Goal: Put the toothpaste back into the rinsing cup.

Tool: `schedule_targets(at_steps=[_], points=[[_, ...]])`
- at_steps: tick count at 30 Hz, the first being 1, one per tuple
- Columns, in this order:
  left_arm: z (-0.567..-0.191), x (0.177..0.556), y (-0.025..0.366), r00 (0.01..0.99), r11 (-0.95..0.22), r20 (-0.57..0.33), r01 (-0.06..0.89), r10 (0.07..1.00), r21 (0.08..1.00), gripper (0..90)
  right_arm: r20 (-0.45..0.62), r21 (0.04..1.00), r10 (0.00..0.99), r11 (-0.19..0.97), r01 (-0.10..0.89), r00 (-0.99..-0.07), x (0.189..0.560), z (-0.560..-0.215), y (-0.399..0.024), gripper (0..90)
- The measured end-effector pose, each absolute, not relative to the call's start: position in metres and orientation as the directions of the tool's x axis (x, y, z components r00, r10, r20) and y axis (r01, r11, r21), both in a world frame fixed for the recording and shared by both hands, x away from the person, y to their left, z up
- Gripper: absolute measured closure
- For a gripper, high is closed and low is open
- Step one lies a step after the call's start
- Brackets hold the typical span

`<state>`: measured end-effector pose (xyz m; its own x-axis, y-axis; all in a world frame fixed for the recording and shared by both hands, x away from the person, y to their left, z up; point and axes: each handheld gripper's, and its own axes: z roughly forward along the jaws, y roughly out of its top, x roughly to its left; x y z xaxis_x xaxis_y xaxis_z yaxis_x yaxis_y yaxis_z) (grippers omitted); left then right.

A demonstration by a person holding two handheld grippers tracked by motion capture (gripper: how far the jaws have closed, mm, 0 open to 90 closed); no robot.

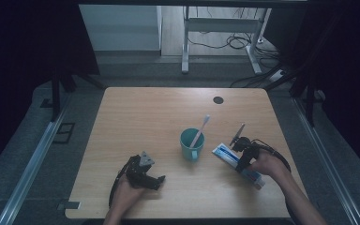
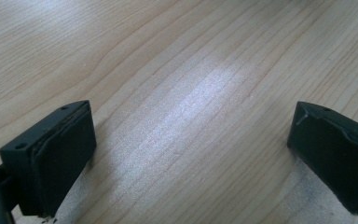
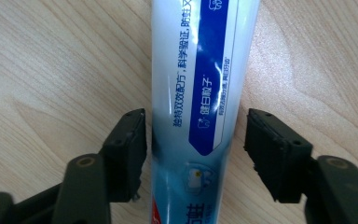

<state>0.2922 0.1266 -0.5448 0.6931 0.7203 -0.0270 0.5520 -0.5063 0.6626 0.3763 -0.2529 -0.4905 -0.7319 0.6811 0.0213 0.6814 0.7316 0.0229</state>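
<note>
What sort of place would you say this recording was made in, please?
Probably a lab or test workspace: a bare wooden table fenced by metal rails, loose cables on the floor behind, with a staged teal cup and toothpaste tube.

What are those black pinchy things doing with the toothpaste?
A person holds a gripper in each hand at a wooden table. The right gripper has its jaws on either side of a toothpaste tube lying on the table; the left-hand pad looks just at the tube, the other stands a little off it. The left gripper rests open over bare wood. In the middle stands a teal mug with a toothbrush in it.
</note>
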Motion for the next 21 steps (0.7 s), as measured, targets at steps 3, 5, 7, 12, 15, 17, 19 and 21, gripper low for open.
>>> schedule_targets(at_steps=[3, 5, 7, 12, 15, 17, 19, 21], points=[[-0.5448, 0.2922, 0.1267, 0.693, -0.506, -0.027, 0.552, 0.72, 0.663, 1.1, 0.022, 0.014, 0.686, 0.727, 0.686, -0.727, 0.3772, -0.4924, -0.2504, 43.3], [-0.5448, 0.2922, 0.1267, 0.693, -0.507, -0.027, 0.552, 0.72, 0.663, 1.1, 0.017, 0.004, 0.682, 0.731, 0.682, -0.731, 0.3784, -0.4936, -0.2499, 44.5], [-0.5448, 0.2922, 0.1267, 0.693, -0.507, -0.027, 0.552, 0.72, 0.663, 1.1, 0.027, 0.001, 0.685, 0.728, 0.685, -0.728, 0.3792, -0.4951, -0.2494, 45.9], [-0.5448, 0.2922, 0.1267, 0.693, -0.507, -0.027, 0.552, 0.72, 0.663, 1.1, 0.029, -0.003, 0.693, 0.721, 0.693, -0.72, 0.3792, -0.4962, -0.2477, 48.1], [-0.5448, 0.2922, 0.1267, 0.694, -0.507, -0.027, 0.551, 0.72, 0.663, 1.1, 0.028, -0.006, 0.694, 0.72, 0.694, -0.719, 0.3792, -0.4963, -0.2475, 49.1], [-0.5448, 0.2922, 0.1267, 0.694, -0.507, -0.026, 0.551, 0.72, 0.662, 1.1, 0.03, -0.003, 0.695, 0.719, 0.695, -0.719, 0.3794, -0.4964, -0.2482, 50.6], [-0.5448, 0.2922, 0.1266, 0.693, -0.507, -0.027, 0.552, 0.72, 0.663, 1.1, 0.027, -0.002, 0.697, 0.717, 0.697, -0.716, 0.3794, -0.4961, -0.2486, 52.8], [-0.5449, 0.2922, 0.1266, 0.693, -0.506, -0.028, 0.552, 0.72, 0.663, 1.1, 0.03, -0.003, 0.703, 0.711, 0.703, -0.711, 0.3799, -0.4949, -0.2494, 57.6]])
